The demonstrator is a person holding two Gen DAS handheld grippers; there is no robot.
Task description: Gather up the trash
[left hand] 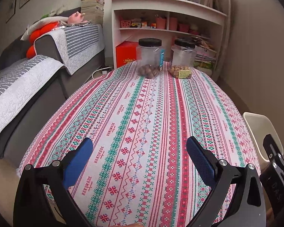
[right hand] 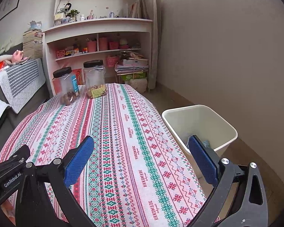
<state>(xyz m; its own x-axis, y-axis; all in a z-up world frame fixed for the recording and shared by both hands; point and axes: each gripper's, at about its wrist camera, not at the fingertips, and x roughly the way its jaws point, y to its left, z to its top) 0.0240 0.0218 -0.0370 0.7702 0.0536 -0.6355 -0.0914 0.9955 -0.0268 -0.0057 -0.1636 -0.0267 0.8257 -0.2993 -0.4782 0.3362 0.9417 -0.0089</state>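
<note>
**Both grippers wide over the patterned table, bin at its right edge**

The left gripper [left hand: 139,157] hangs spread wide over the tablecloth [left hand: 142,113], holding nothing. The right gripper [right hand: 141,156] is equally wide and empty. Just beside the table's right edge stands the cream trash bin [right hand: 181,113], scraps dimly visible inside. At the far end stand two black-lidded jars [right hand: 94,79], with shelves [right hand: 96,36] beyond.

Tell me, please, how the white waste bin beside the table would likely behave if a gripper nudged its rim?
The waste bin looks thin-walled plastic and nearly empty, with only a little at the bottom, so it is probably light and would slide or tip easily. Its tapered body, narrower below, suggests a push at the rim tips it rather than shifts it.
</note>
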